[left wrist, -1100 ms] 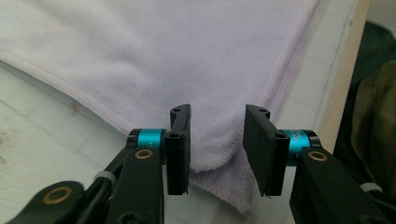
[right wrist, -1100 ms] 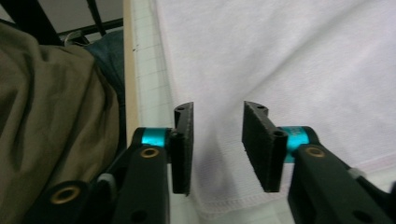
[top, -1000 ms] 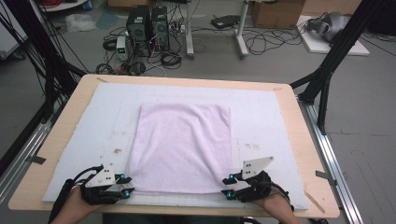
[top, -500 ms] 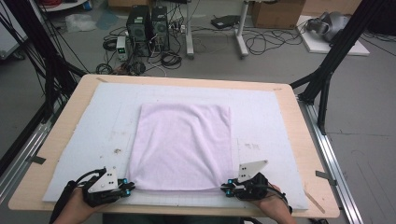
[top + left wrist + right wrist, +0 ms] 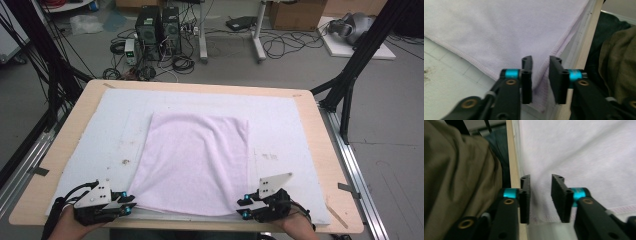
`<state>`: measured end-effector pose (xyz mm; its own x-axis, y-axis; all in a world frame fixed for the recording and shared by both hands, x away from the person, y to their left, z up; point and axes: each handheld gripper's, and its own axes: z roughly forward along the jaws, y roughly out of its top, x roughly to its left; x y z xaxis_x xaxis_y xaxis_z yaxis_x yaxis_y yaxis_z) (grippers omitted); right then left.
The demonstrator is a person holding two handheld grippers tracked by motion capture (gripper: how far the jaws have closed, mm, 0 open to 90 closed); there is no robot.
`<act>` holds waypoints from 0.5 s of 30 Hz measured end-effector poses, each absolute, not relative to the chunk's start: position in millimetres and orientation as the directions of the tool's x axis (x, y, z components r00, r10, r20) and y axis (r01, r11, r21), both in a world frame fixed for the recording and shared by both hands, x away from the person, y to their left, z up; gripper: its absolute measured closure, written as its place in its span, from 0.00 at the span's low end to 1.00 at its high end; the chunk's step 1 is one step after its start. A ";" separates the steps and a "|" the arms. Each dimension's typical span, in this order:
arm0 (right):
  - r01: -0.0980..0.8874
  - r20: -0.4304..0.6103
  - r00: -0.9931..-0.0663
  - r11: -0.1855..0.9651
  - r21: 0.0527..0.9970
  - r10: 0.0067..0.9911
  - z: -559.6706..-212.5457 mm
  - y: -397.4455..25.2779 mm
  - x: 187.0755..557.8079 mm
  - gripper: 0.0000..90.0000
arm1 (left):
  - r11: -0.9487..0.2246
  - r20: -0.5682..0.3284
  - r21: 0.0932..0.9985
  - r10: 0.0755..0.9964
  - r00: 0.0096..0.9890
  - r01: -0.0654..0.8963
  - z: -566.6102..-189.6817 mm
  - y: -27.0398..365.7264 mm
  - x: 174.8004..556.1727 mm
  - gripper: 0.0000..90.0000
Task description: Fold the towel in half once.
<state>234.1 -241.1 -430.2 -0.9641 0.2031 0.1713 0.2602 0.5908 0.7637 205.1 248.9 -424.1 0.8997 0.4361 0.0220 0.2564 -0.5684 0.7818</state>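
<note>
two grippers sit at the near edge of the table [image 5: 345, 200], one at each near corner of a pale lilac towel [image 5: 197, 160] that lies flat on a white mat [image 5: 100, 130]. from above, the left gripper [image 5: 131, 205] points in at the towel's near left corner and the right gripper [image 5: 240, 208] at its near right corner; the person's hands behind them are cut off by the bottom of the view, so only a bit of each shows.

in the left gripper view the jaws stand apart with a clear gap, and the towel's hemmed corner [image 5: 541, 82] runs into that gap. whether the pads actually touch the cloth is hard to say, since the picture is soft close in. in the right gripper view the jaws are likewise parted, straddling the towel's stitched edge [image 5: 541, 216] right by the table's wooden rim [image 5: 511, 157]; again i can't tell if there is contact. olive cloth [image 5: 456, 182], blurred and cut off, takes up that view's left side.

the towel's far edge lies well inside the mat, with faint folds across its middle.
</note>
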 end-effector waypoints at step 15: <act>0.303 0.057 -0.908 0.553 0.776 0.416 -399.5 -246.4 329.8 0.62 | -0.463 0.032 0.847 0.535 0.844 0.261 -401.3 242.4 296.3 0.68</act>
<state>329.8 -246.4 -399.5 -0.9077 0.4156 0.0575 0.3025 0.5533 0.7761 296.3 242.4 -401.3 0.8444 0.5347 0.0325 0.2609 -0.4634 0.8469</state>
